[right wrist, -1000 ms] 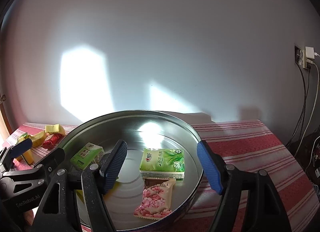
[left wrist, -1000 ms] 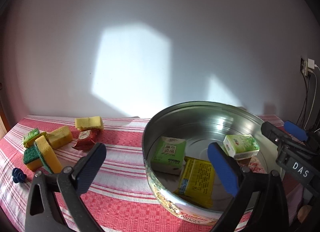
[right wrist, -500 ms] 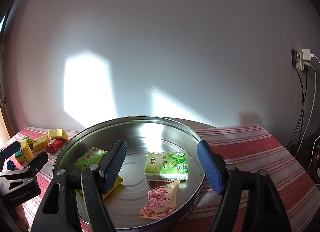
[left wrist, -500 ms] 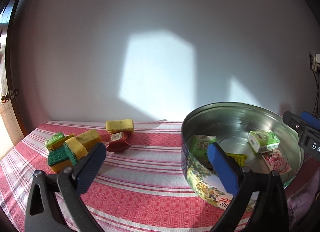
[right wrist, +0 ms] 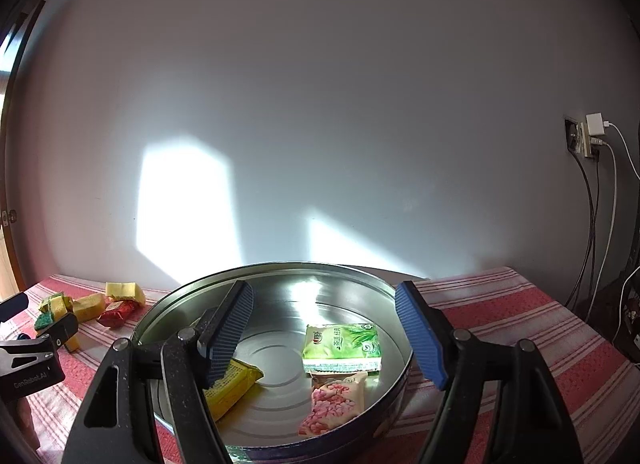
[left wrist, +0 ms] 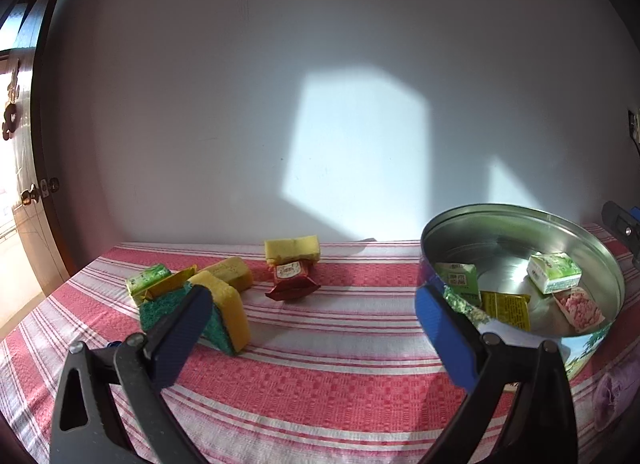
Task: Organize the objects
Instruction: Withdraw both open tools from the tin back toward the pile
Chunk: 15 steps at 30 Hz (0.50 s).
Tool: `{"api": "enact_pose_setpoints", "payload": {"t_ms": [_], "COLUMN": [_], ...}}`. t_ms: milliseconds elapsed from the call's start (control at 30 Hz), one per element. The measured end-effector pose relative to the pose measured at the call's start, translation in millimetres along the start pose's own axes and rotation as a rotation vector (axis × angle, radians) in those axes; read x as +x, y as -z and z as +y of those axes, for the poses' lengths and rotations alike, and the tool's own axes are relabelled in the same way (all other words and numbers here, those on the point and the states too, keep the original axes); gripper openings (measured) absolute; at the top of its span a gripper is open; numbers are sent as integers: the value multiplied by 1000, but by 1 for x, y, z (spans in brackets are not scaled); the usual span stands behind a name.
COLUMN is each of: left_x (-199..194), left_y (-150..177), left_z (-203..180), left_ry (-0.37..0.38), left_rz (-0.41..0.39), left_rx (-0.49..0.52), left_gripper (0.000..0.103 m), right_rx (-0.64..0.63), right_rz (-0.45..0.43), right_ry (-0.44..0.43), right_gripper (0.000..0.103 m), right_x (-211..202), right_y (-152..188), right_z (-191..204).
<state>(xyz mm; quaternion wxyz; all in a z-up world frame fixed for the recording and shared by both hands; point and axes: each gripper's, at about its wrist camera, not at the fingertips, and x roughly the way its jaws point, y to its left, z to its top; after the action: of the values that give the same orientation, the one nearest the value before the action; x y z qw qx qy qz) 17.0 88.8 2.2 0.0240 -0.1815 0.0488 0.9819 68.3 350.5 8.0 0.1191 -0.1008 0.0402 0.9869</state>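
Observation:
A round metal tin (left wrist: 592, 240) stands at the right on the red striped cloth; it also shows in the right wrist view (right wrist: 280, 270). It holds a green tissue pack (right wrist: 342, 346), a pink snack pack (right wrist: 332, 404), a yellow packet (right wrist: 230, 380) and a green carton (left wrist: 458, 282). Left of the tin lie a red packet (left wrist: 292, 280), a yellow sponge (left wrist: 292, 248) and a cluster of yellow-green sponges (left wrist: 218, 314). My left gripper (left wrist: 312, 338) is open and empty over the cloth, between the sponges and the tin. My right gripper (right wrist: 326, 338) is open and empty above the tin.
The white wall runs close behind the table. A door (left wrist: 24, 191) is at far left. A wall socket with a charger and cables (right wrist: 592, 139) is at the right. The left gripper's body (right wrist: 32, 352) shows left of the tin.
My left gripper has swung left, away from the tin, and now faces the sponges and red packet. My right gripper has drawn back and up a little over the tin.

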Motion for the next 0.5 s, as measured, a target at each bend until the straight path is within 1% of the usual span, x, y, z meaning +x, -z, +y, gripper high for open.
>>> {"api": "enact_pose_setpoints", "payload": {"t_ms": [133, 333, 500], "left_x": [3, 14, 29], "left_y": [3, 7, 12], "left_z": [22, 59, 95], "left_ry": [-12, -38, -69], "left_rz": [20, 53, 114], "left_rx": [-11, -32, -58], "left_gripper": [103, 103, 103], "right_rx": [7, -22, -51], "right_rz": [8, 29, 55], "right_ry": [-15, -47, -105], "right_gripper": [76, 76, 76], "right_x": [-5, -14, -17], "right_y": [2, 7, 11], "right_z": [8, 31, 59]}}
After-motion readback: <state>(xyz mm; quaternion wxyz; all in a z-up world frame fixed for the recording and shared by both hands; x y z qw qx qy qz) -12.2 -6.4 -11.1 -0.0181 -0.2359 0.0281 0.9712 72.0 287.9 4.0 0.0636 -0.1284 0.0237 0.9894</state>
